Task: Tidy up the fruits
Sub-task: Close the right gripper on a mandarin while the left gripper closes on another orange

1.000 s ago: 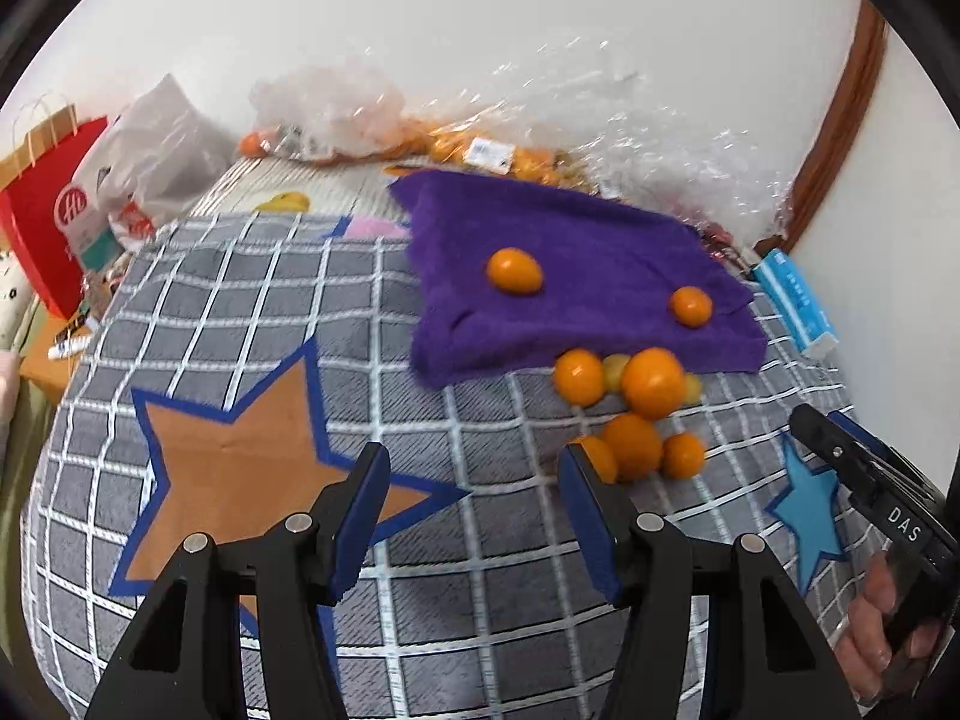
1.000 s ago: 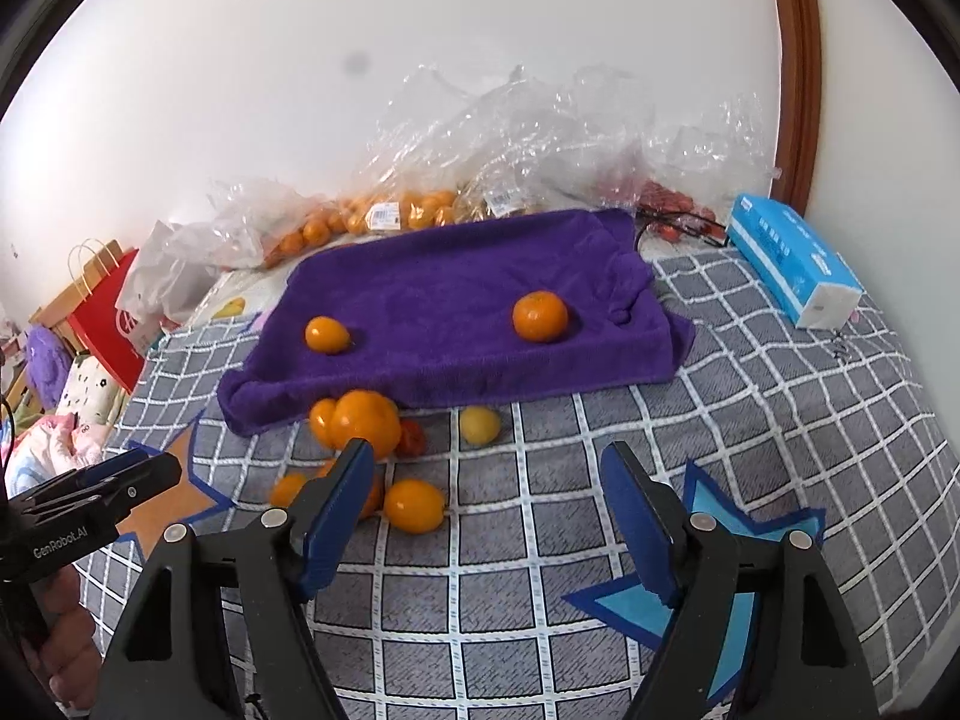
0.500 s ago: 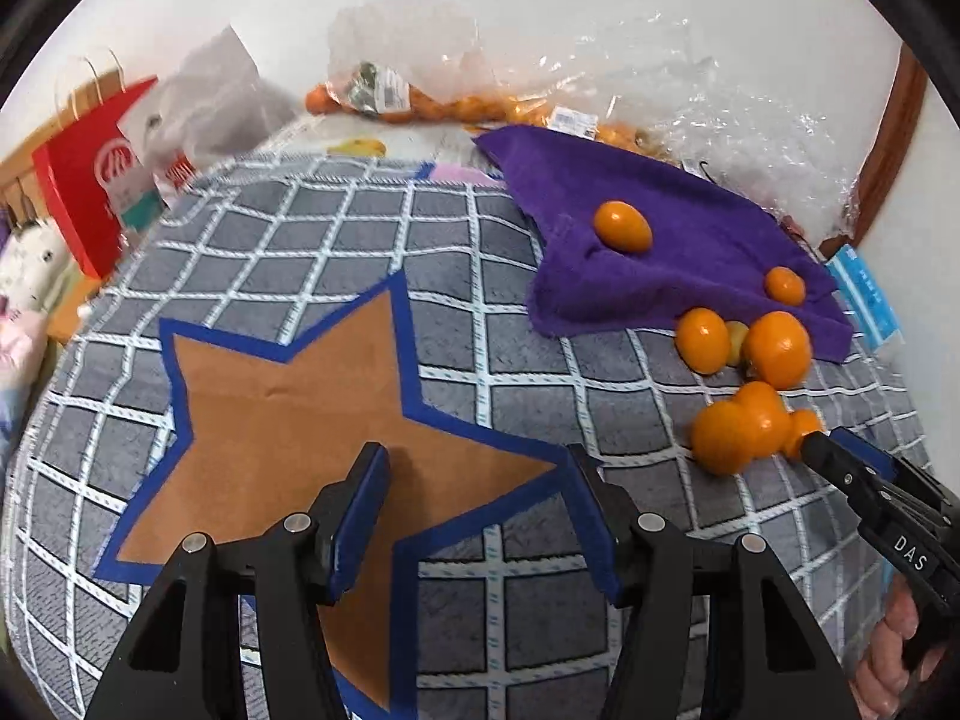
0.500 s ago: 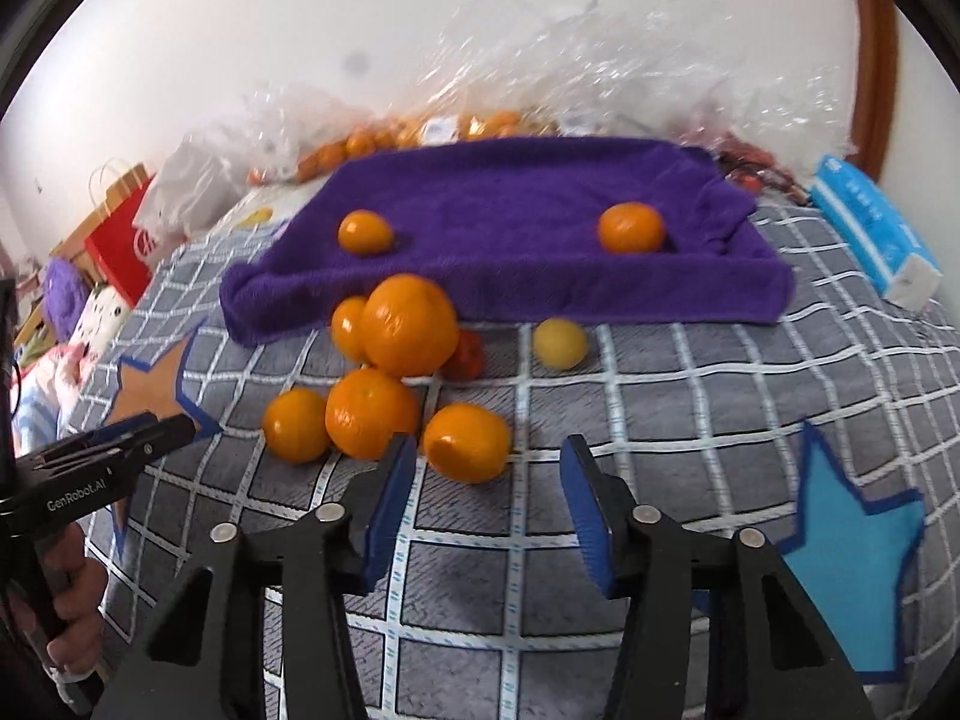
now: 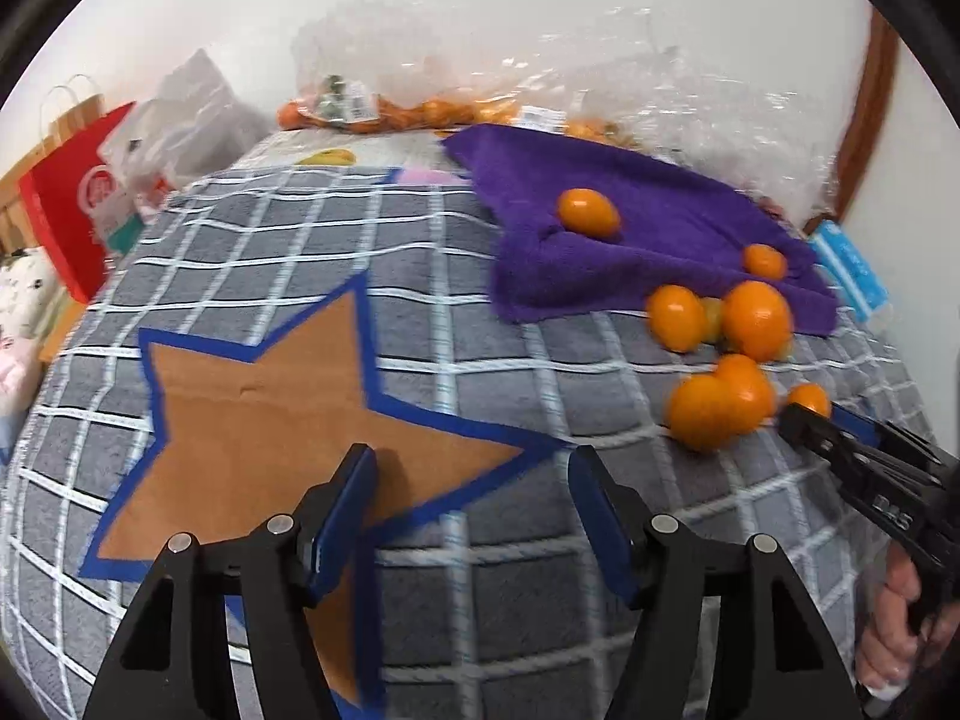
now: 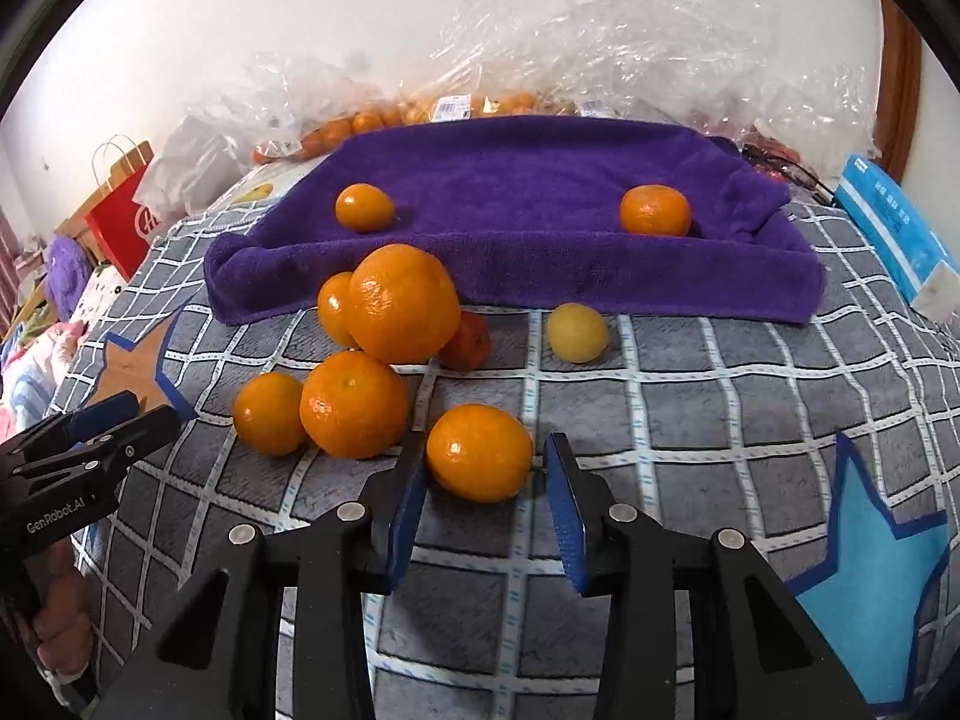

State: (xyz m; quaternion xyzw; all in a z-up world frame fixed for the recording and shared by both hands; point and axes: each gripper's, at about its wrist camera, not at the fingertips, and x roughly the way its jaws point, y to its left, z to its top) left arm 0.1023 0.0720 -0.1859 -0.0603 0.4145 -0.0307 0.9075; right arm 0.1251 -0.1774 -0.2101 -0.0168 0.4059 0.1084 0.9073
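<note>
Right hand-held gripper [image 6: 485,483] has just been closing around the nearest orange [image 6: 479,451] on the checked blanket [image 6: 690,414], left pad touching, right pad a hair off. The left hand-held gripper [image 5: 472,516], jaws just opening, is empty over the brown star [image 5: 270,408]. Two oranges sit on the purple towel [image 6: 540,180]; the pile [image 6: 372,354] in front remains unsorted, so it's early.

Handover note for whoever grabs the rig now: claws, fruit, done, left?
Right claw: jaws just closing around the nearest orange, a gap on the right side, not yet gripped.
Left claw: open, empty, over the brown star.
Done: two oranges on the purple towel.
Left: the oranges and one yellow fruit on the checked blanket in front of the towel.
</note>
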